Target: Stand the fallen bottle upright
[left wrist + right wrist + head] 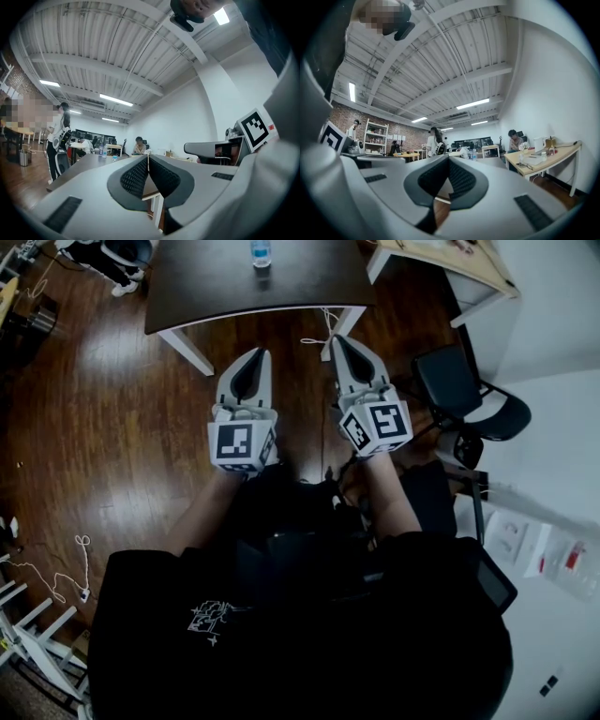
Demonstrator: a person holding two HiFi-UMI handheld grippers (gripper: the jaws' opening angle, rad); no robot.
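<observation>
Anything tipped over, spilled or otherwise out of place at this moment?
Nothing is plainly wrong. The bottle seen on the dark table seems to stand upright, though it is small in the head view, and no spill shows. A white cable lies loose on the wood floor.

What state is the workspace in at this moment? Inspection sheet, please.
Surface: dark table with white legs, ahead of the person, mostly bare.
Job's things: one water bottle at the table's far edge, apparently upright, partly cut off by the frame.
Clutter: nothing seen.
Grippers: left gripper and right gripper both shut and empty, held level over the wooden floor, short of the table.
Cables: white cable hanging at the table's near edge; another floor cable at the left.
Surroundings: black office chair on the right, light desk beyond it, seated person in the background.
</observation>
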